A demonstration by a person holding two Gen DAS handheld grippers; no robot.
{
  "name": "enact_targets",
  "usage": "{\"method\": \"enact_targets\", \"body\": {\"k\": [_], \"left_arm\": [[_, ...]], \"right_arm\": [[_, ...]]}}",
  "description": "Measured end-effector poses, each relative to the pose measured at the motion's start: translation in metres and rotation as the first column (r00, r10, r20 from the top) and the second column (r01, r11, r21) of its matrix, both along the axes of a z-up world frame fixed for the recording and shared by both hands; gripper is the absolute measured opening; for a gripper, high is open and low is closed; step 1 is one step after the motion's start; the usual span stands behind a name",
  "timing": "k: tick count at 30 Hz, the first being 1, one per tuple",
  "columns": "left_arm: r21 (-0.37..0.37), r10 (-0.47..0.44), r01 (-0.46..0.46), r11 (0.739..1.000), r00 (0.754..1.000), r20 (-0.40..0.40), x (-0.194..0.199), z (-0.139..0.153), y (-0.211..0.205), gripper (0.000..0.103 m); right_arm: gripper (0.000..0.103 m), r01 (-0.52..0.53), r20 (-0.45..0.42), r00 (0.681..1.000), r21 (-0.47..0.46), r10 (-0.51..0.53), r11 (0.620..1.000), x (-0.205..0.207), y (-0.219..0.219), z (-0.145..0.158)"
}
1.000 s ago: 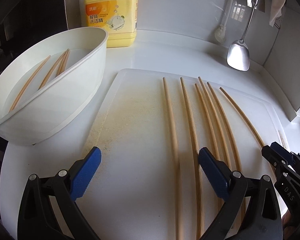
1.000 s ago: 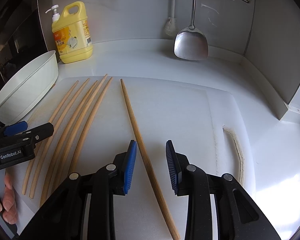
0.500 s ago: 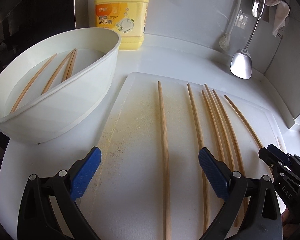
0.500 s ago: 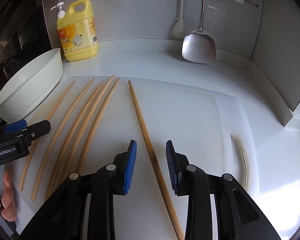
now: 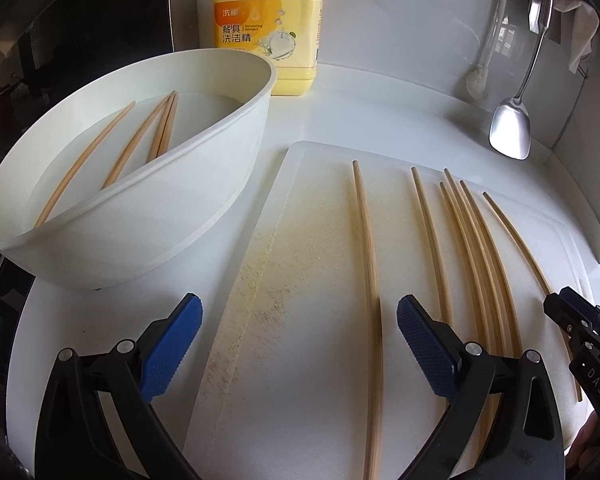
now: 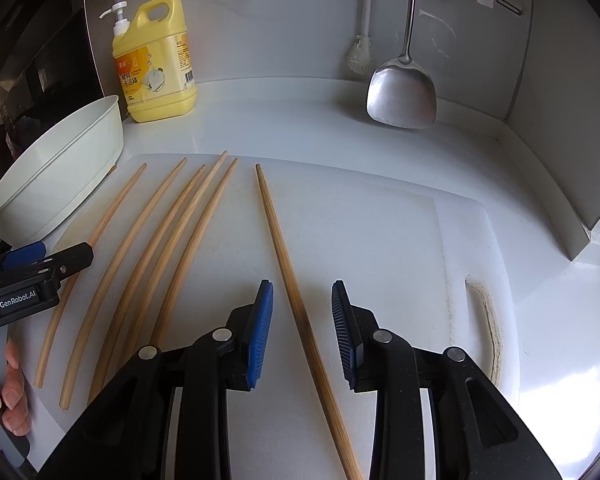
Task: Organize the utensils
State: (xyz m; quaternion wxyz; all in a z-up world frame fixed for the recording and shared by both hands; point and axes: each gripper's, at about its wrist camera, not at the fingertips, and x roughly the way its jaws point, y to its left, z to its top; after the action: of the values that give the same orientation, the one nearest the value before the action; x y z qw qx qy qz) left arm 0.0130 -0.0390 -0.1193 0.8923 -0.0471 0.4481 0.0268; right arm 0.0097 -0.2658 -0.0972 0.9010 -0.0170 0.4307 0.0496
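Lying lengthwise on the cutting board [image 6: 380,216] toward its right edge, apart from five others, one chopstick [image 6: 296,300] runs untouched between the right gripper [image 6: 302,328]'s partly spread jaws, apparently lined up for pinching, while the left gripper [image 5: 298,344] hovers spread wide near the bowl [image 5: 204,216].

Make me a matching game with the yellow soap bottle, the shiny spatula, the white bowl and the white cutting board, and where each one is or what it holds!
Things:
1. yellow soap bottle
2. shiny spatula
3. white bowl
4. white cutting board

Clues:
A. has six chopsticks lying on it
B. hangs by the back wall
C. has chopsticks inside it
D. stands on the counter behind the bowl

Pairs: 1-D, 2-B, 3-C, 4-A
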Motion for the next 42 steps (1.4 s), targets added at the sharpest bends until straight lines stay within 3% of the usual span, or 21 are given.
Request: {"method": "enact_targets", "body": {"k": [13,23,28,34,39,42], "left_arm": [[-0.028,0.014,-0.014,1.0,1.0,-0.009,0.005,-0.004,0.001,0.097],[-0.001,0.014,-0.014,1.0,1.0,0.021,-0.001,0.0,-0.005,0.083],[0.059,0.008,-0.01,0.998,0.999,0.044,-0.004,0.003,-0.013,0.078],[0.072,-0.02,0.017,0.997,0.999,0.05,-0.004,0.006,-0.02,0.065],[0.089,-0.087,0.082,0.993,0.995,0.052,-0.003,0.009,-0.036,0.03],[0.081,-0.113,0.109,0.991,0.993,0.045,-0.003,0.01,-0.042,0.016]], "right_arm": [[0.03,-0.03,0.0,1.0,0.004,0.03,1.0,0.008,0.001,-0.001],[0.03,-0.032,0.006,0.999,0.003,0.032,0.999,0.008,0.001,0.0],[0.03,-0.033,0.008,0.999,0.003,0.033,0.999,0.007,0.0,-0.001],[0.03,-0.031,0.009,0.999,0.003,0.031,1.0,0.007,0.0,0.0],[0.03,-0.032,0.008,0.999,0.002,0.032,0.999,0.008,0.0,0.0],[0.03,-0.033,0.007,0.999,-0.001,0.033,0.999,0.008,0.001,0.0]]}}
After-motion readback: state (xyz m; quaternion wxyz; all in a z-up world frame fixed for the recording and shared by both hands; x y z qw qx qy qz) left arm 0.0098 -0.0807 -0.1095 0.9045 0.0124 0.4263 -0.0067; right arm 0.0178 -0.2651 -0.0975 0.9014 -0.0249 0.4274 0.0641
